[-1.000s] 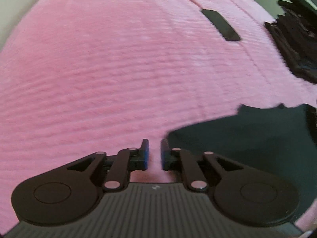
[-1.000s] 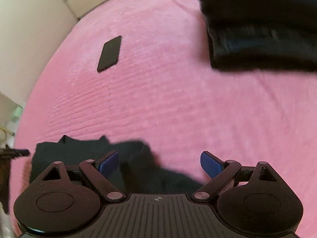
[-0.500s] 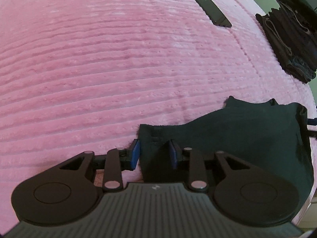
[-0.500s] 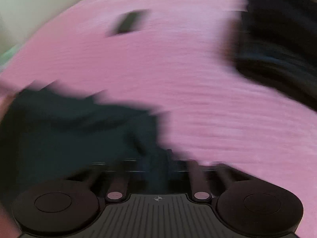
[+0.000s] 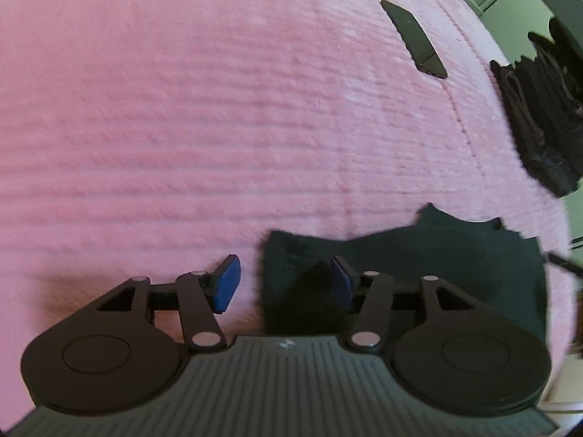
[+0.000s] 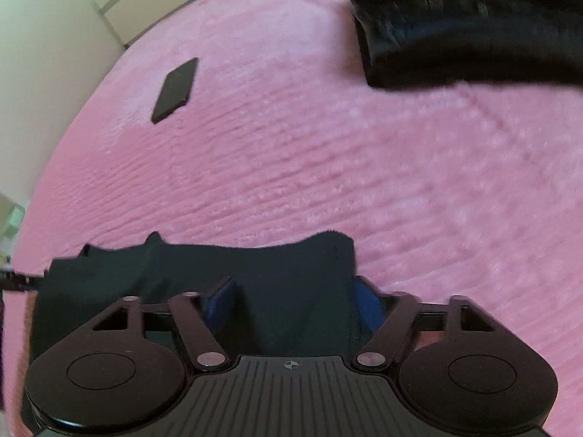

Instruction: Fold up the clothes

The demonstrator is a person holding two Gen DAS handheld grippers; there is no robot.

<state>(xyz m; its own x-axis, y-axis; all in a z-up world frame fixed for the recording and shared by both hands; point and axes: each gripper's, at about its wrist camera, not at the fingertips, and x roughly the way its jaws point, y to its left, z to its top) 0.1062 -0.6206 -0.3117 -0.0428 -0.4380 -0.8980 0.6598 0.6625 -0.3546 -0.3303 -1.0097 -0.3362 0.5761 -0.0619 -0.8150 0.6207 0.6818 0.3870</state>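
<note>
Phone (image 6: 175,91) beyond garment (image 6: 284,291) | pile (image 6: 470,36) near | left tongs (image 5: 284,284), right tongs (image 6: 291,304) released

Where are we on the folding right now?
Done: a dark folded pile sits at the far side of the pink blanket. In hand: a small dark garment lies between both open grippers, left and right, ungripped. Left: closing on its corners and folding it.

Dark green garment (image 5: 419,266) (image 6: 218,273), folded flat, edge wavy, on the pink blanket (image 5: 218,127).
</note>
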